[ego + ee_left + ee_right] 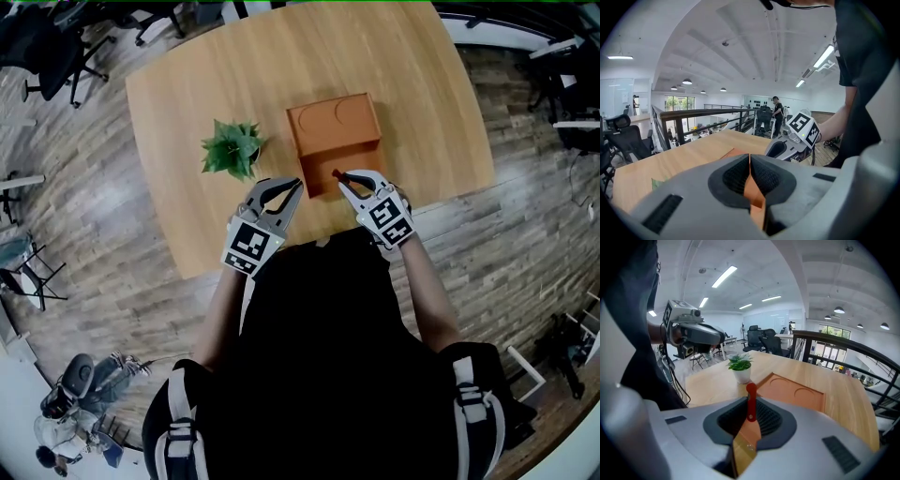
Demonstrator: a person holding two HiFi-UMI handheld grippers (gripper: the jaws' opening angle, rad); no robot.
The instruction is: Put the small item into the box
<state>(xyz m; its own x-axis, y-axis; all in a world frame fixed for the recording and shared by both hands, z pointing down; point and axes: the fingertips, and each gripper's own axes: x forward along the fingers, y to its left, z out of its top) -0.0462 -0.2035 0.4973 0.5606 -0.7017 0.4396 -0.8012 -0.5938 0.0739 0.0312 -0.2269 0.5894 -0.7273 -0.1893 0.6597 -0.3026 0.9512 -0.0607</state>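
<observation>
On the wooden table (178, 112), a small potted plant (232, 148) is seen at the left, well apart from the table's edge. Just right of it, the left gripper (295, 186) is held low over the table, its tip brought up beside the near left corner of the orange box (335, 127). Its jaws are pressed together at the tips, and only the orange of the box is glimpsed through the gap behind them. The box is set mid-table, two round outlines showing on its top face. At its near edge, the small red item (751, 401), a slim stick with a rounded head, is pinched upright between the pads of the right gripper (343, 178). Whether the item touches the box cannot be told.
</observation>
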